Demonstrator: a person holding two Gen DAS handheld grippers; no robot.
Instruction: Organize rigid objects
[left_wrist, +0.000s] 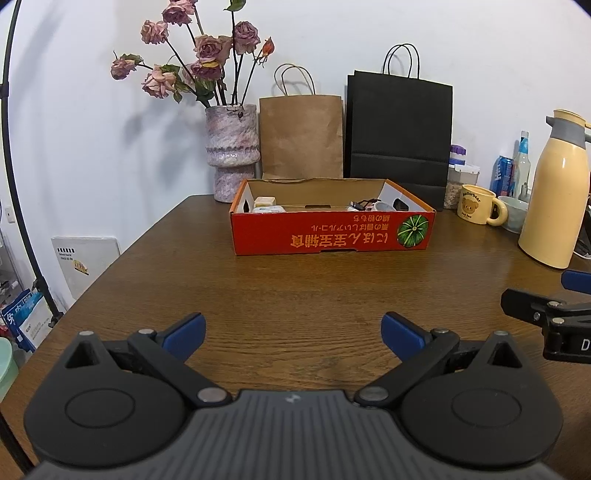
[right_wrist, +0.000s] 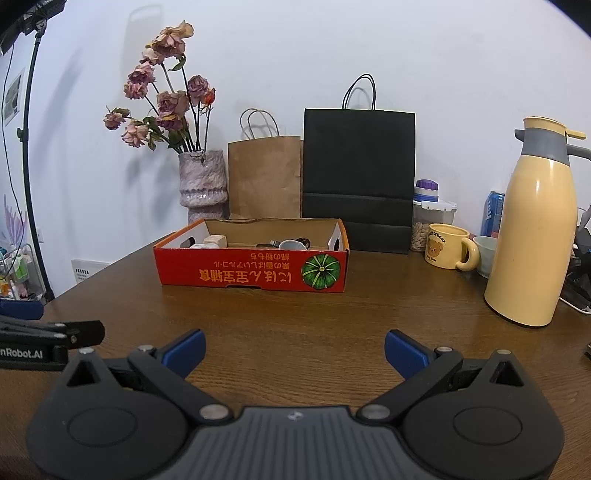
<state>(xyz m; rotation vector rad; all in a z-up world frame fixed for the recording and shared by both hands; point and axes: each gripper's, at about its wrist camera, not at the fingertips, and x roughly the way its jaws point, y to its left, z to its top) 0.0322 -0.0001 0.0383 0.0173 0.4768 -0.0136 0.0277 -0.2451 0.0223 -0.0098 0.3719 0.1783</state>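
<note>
In red box (left_wrist: 325, 236): small items.

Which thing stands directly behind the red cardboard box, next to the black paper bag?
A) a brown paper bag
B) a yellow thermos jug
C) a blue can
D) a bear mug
A: the brown paper bag stands upright behind the red cardboard box, beside the black paper bag.

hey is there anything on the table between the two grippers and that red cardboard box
Nothing visible. Bare wooden table lies between the open left gripper, the open right gripper and the red box. The yellow thermos stands off to the right.
</note>
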